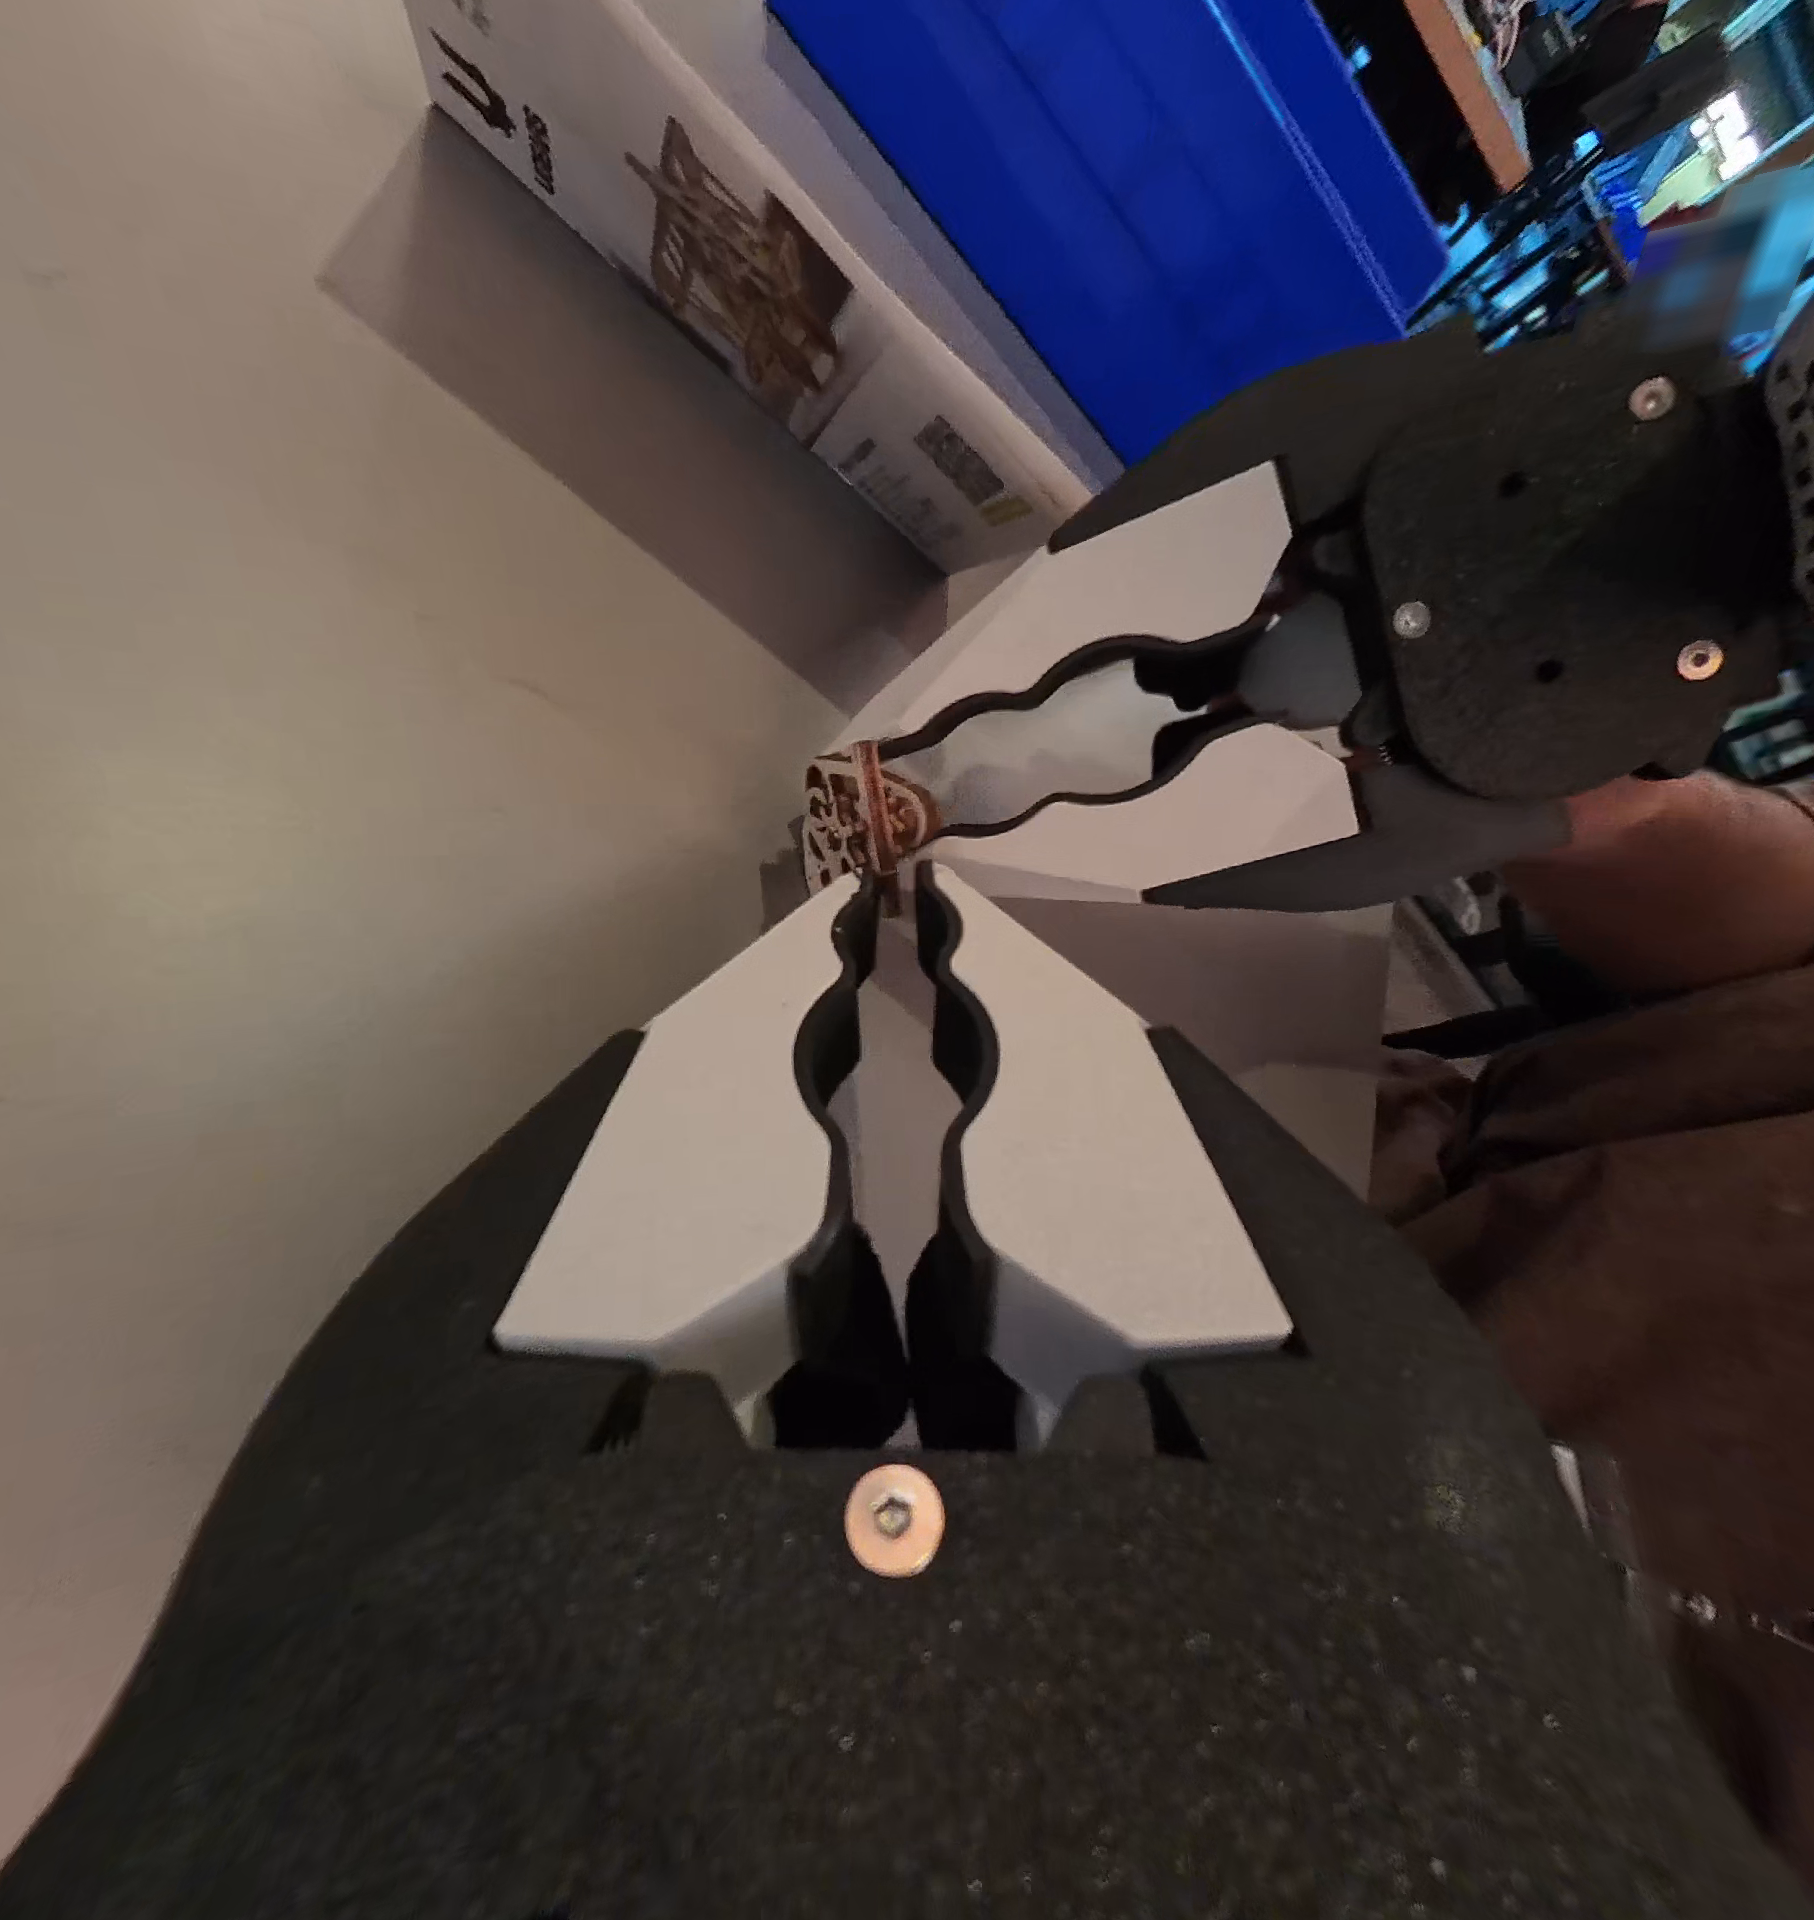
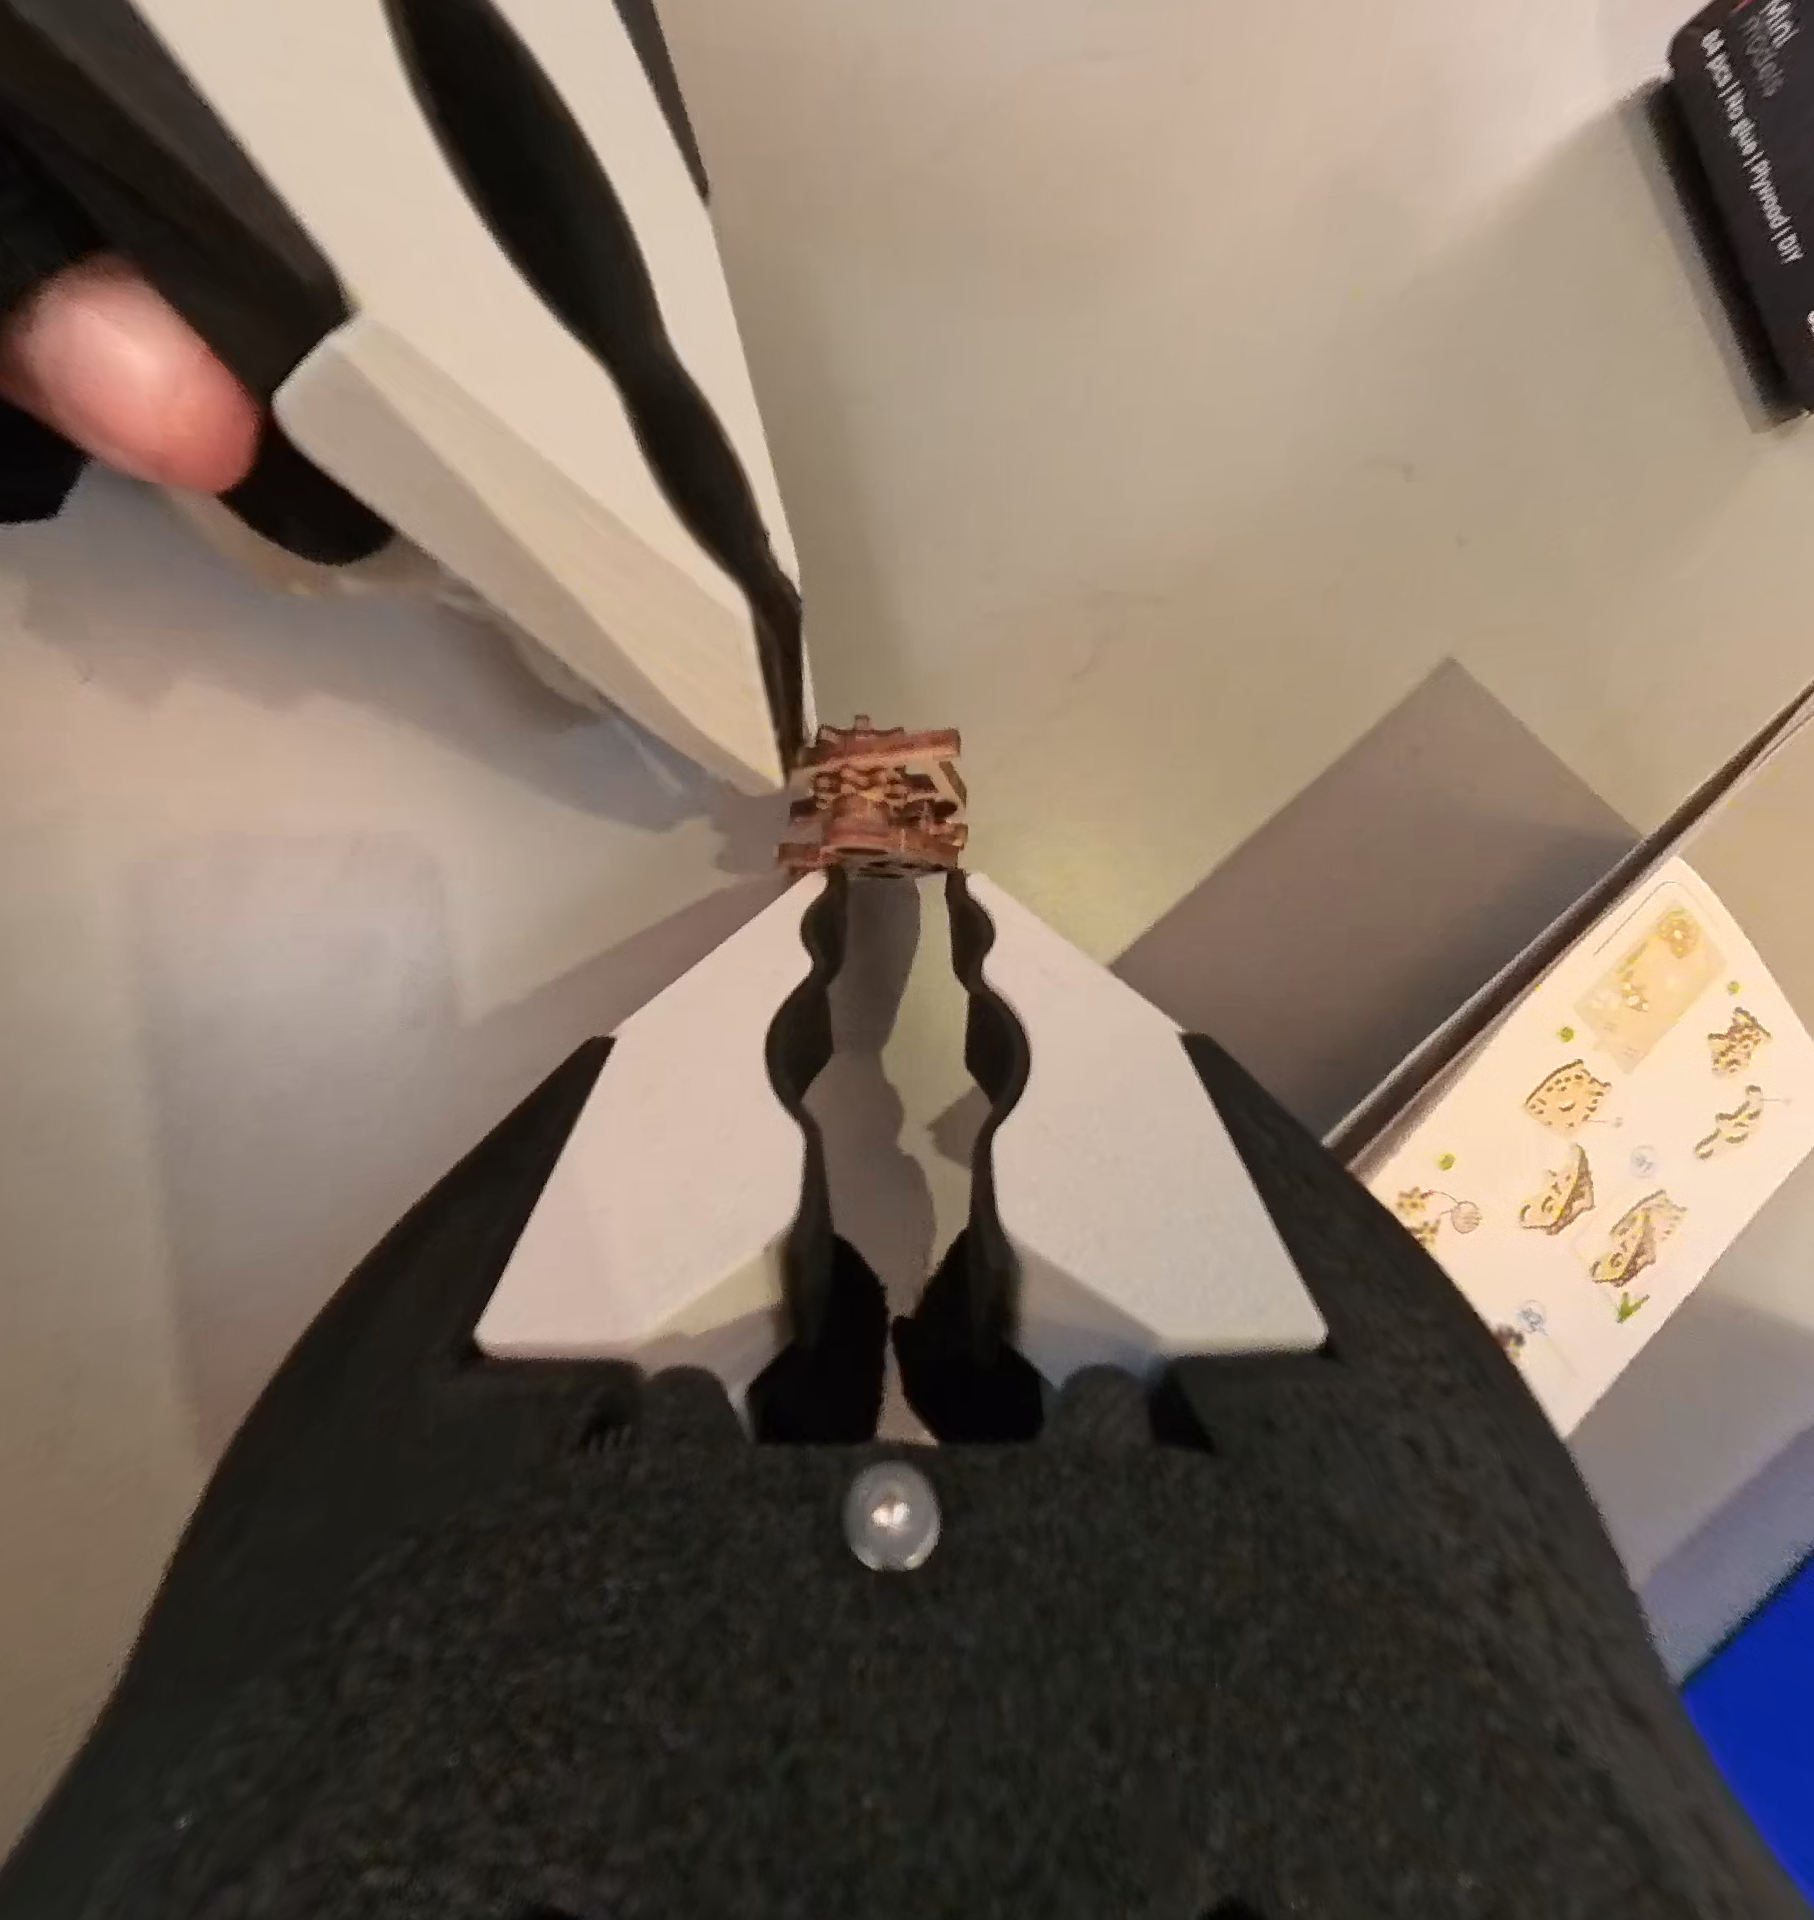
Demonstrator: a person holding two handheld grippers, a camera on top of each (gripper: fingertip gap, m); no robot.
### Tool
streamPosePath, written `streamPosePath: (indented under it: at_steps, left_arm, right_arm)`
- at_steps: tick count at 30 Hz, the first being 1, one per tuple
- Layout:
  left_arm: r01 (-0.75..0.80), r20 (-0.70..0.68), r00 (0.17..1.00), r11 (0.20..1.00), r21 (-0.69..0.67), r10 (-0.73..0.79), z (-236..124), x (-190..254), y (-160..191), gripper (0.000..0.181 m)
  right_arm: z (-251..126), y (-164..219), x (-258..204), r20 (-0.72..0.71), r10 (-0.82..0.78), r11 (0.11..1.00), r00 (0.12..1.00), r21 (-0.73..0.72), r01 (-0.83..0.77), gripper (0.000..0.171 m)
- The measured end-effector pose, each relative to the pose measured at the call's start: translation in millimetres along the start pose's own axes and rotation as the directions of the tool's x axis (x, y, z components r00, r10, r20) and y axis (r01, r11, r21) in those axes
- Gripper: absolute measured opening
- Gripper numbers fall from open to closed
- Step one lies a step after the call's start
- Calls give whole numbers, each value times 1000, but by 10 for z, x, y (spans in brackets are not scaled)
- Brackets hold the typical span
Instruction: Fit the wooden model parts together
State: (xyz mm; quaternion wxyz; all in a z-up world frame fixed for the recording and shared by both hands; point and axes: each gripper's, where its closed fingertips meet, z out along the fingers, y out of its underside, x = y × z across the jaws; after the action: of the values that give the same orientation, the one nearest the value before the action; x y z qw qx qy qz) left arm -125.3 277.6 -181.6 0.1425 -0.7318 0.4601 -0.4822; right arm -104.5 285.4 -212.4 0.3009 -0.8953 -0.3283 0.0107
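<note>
left wrist view: the left gripper (image 1: pixel 890 891) reaches forward over the pale worktop (image 1: pixel 207 727), its fingers (image 1: pixel 851 935) drawn close together on a small wooden tab hanging from the wooden model (image 1: pixel 867 821). the right gripper (image 1: pixel 908 805) comes in from the right side, its fingers nearly together and clamped on the same fretwork piece, so the model sits in the air above the worktop, held at the meeting point of both tips (the exact joint between the parts is too small to tell). behind lies a white box (image 1: pixel 737 301) printed with a picture of a wooden building, and beyond it a blue surface (image 1: pixel 1142 208). a brown sleeve (image 1: pixel 1661 1091) shows at the right edge.

right wrist view: the right gripper (image 2: pixel 887 878) grips the lower edge of the wooden model (image 2: pixel 875 800) between narrowly spaced fingers (image 2: pixel 970 925). the left gripper (image 2: pixel 794 748) enters from the upper left, touching the model's left side. a bare fingertip in a black fingerless glove (image 2: pixel 124 395) rests beside that gripper. an illustrated instruction sheet (image 2: pixel 1609 1143) lies at the right, and a black box (image 2: pixel 1776 197) at the upper right corner.
</note>
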Motion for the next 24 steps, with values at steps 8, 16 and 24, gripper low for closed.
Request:
streamPosePath:
  at_steps: [8, 16, 24]
  left_arm:
    - [-112, 56, 992, 993, -32, 113, 3, 202, 101, 17]
    - [-77, 151, 985, 997, -25, 80, -165, 40, 226, 23]
    - [-207, 309, 922, 971, -120, 234, 19, -376, 37, 35]
  right_arm:
    - [-66, -65, -135, 55, 1, 995, 998, 99, -6, 0]
    - [-188, 130, -100, 111, 141, 983, 984, 106, -152, 1]
    - [-564, 234, -41, 263, 365, 863, 893, 263, -431, 15]
